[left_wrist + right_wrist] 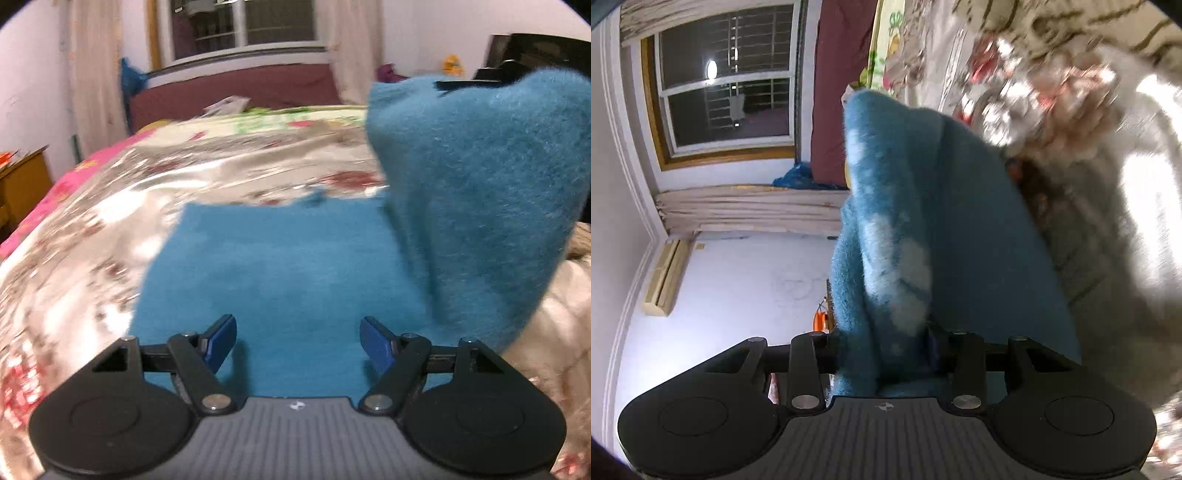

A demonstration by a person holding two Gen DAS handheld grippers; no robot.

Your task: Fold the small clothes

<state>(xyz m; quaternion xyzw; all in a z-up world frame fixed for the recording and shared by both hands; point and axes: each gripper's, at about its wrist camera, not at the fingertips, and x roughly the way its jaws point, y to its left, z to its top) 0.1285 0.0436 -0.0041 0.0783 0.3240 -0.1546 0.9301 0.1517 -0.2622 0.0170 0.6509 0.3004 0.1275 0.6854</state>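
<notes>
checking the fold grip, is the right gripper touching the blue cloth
Touching: in the right wrist view the right gripper has its fingers closed on a bunched fold of the blue cloth.

A shiny floral-printed bedspread (229, 166) is covering the bed, with a pink patterned sheet (59, 192) showing at its left edge. A maroon padded headboard (236, 92) is standing against the white plastered wall (26, 85). Above it, a barred window (727, 85) is reflecting a lamp. Cream curtains (92, 70) are hanging beside it. A beige wall-mounted air conditioner (665, 277) is sitting near the ceiling.
</notes>
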